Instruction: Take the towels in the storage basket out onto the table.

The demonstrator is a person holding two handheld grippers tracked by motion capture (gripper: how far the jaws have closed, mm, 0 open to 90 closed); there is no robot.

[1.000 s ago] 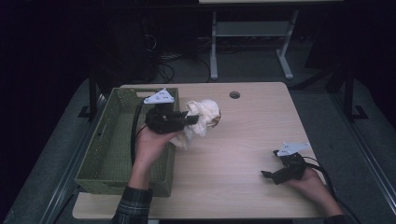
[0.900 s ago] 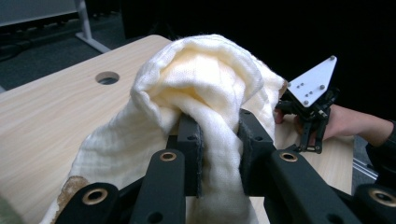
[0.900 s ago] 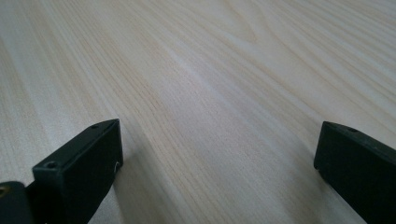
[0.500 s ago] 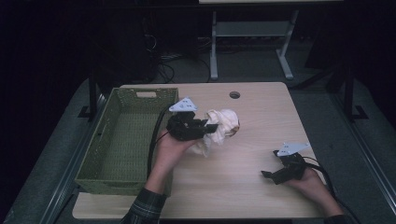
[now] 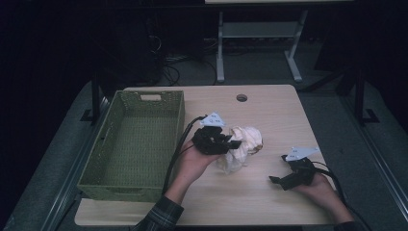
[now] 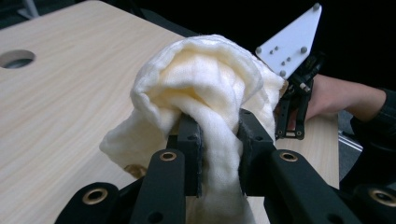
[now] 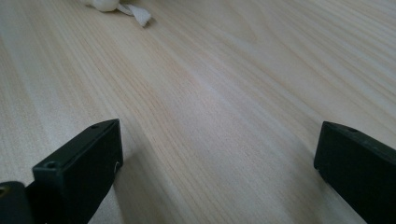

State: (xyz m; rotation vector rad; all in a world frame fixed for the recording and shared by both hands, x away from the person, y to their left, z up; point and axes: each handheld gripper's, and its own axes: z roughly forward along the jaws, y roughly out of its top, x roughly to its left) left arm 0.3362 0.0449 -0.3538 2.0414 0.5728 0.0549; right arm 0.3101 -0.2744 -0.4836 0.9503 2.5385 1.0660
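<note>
My left gripper (image 5: 230, 144) has its jaws clamped on a bunched cream cloth (image 5: 243, 147), and in the left gripper view the fabric (image 6: 205, 93) bulges out above and around the black pads, squeezed into a thick waist between them. I pinch it at the middle of the bundle, I think, so that the loose folds hang together as one lump instead of trailing out. The cloth sits over the bare wooden table (image 5: 269, 110), near its middle and just to the right of the green woven basket (image 5: 130, 144), which stands empty along the left edge with its handle cut-out at the far end. Whether the lowest fold touches the tabletop I cannot tell from above; it looks very close to it. My right gripper (image 5: 281, 180) rests low near the front right of the table, well apart from the cloth, with its jaws spread wide and nothing between them; in the right gripper view only wood grain lies between the two black jaws, and a corner of the cloth (image 7: 137, 16) shows far off at the top. I judge that I keep it parked there, open and pointed towards the bundle, so it is ready to take a free edge once the cloth is set down.
</note>
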